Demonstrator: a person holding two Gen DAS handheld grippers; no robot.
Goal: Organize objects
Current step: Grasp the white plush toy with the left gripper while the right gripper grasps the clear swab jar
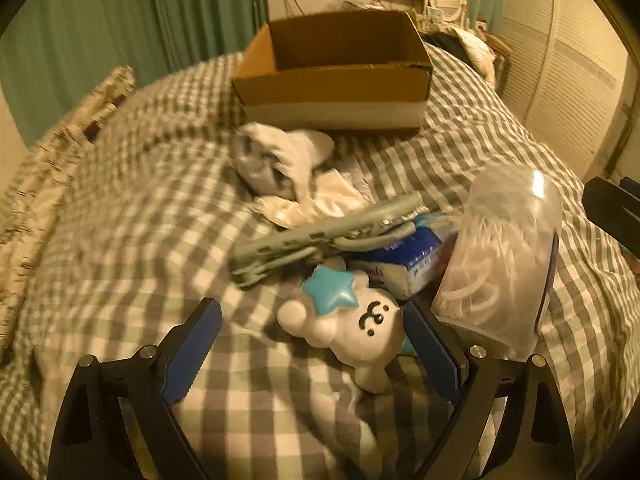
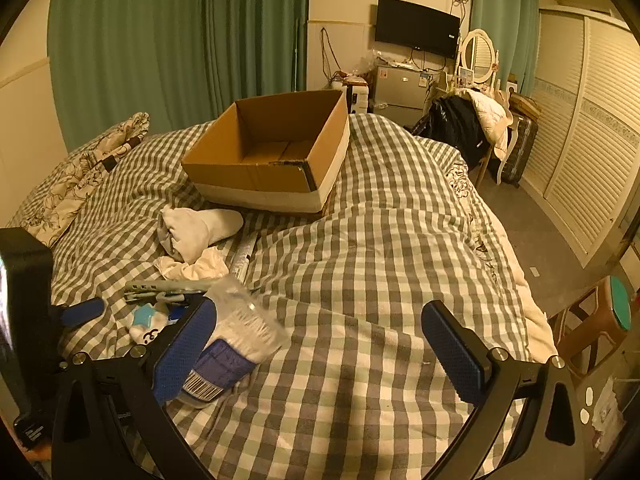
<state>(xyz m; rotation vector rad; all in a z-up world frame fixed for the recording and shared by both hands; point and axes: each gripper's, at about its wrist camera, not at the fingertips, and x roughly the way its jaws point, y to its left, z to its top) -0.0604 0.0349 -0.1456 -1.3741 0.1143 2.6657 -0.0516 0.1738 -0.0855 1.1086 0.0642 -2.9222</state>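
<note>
- Right now your left gripper stands wide open, with the white plush toy lying between its blue pads; neither pad is pressing on it, so you have hold of nothing.
- That plush toy, with a blue star on it, lies on the checked duvet at the near edge of a small heap of things.
- Just beyond the toy lies a blue-and-white packet, and across it a grey patterned stick-like item, too blurred to name.
- To the right of the toy, a clear plastic tub of cotton swabs lies on its side, touching the packet.
- Farther off you have a rolled white sock and some crumpled white cloth beside it.
- Beyond those, at the far side of the duvet, the open cardboard box stands upright, with nothing showing inside it.
- Your right gripper is also wide open and grips nothing; its left pad sits just beside the swab tub, and the duvet shows between its fingers.
- From the right wrist view the box sits far and left of centre, with the sock near its front.
</note>
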